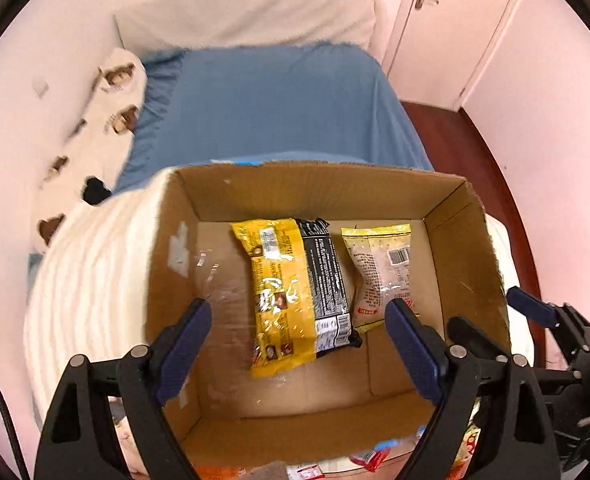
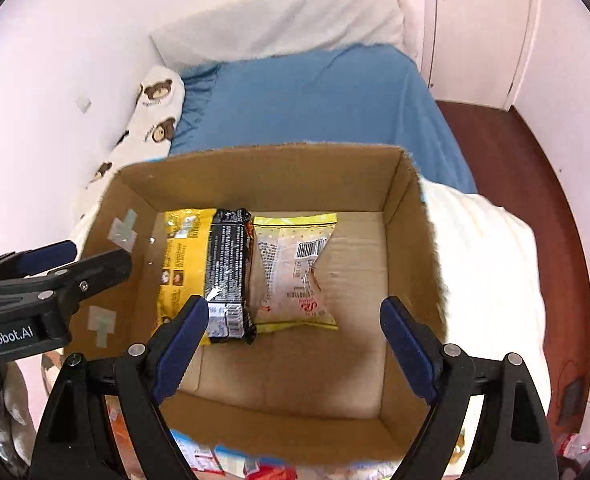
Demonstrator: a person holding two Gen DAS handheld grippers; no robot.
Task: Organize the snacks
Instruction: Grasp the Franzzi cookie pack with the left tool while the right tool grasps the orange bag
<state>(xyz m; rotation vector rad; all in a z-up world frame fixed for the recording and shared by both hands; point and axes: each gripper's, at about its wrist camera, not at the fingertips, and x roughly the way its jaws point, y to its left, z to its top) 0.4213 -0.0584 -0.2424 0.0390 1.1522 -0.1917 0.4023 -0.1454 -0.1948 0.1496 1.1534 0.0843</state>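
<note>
Hovering over the cardboard box point(image 2: 407, 240), both the left gripper point(image 1: 299, 344) and right gripper point(image 2: 295, 340) gape empty; yellow-black packet point(image 1: 295, 292) lies centre, pale packet point(image 2: 295, 268) at its three o'clock (fetch more from six o'clock, lay them flat alongside)

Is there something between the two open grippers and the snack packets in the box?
Nothing visible. The box is open on top, and the yellow packet and pale packet lie flat on its floor. The left gripper and right gripper are above them, empty.
</note>
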